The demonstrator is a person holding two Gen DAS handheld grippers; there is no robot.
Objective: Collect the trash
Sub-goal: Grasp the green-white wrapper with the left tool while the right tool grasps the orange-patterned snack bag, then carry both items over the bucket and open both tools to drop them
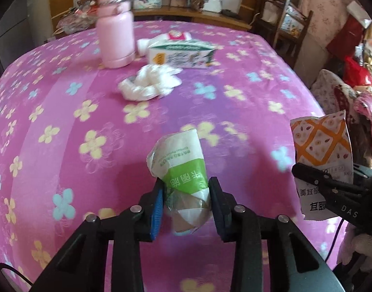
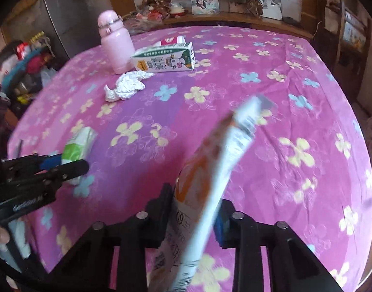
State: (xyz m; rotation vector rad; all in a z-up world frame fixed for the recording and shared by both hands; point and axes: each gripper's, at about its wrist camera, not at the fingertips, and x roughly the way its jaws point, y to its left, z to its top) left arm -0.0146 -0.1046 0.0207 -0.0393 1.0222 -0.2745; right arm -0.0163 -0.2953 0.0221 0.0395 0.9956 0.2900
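Pinching is firm on both sides: the green-and-white wrapper (image 1: 179,175) is clamped in the left gripper (image 1: 186,203) at lower centre, the orange packet (image 2: 205,194) in the right gripper (image 2: 194,215). Both grips should be kept tight while lifted; the crumpled tissue (image 1: 149,82) remains upper centre on the bedspread (image 1: 64,97).

Black two-finger grippers — blue pads (image 1: 156,213), silver screws, thin black cable — white knit glove (image 1: 361,248).

Soft, even daylight; colours look washed and pinkish. Both fisheye views bow strongly, with dark vignetted corners. Motion blur smears the orange-and-white wrapper (image 2: 210,182) and the pink bottle (image 1: 116,24).
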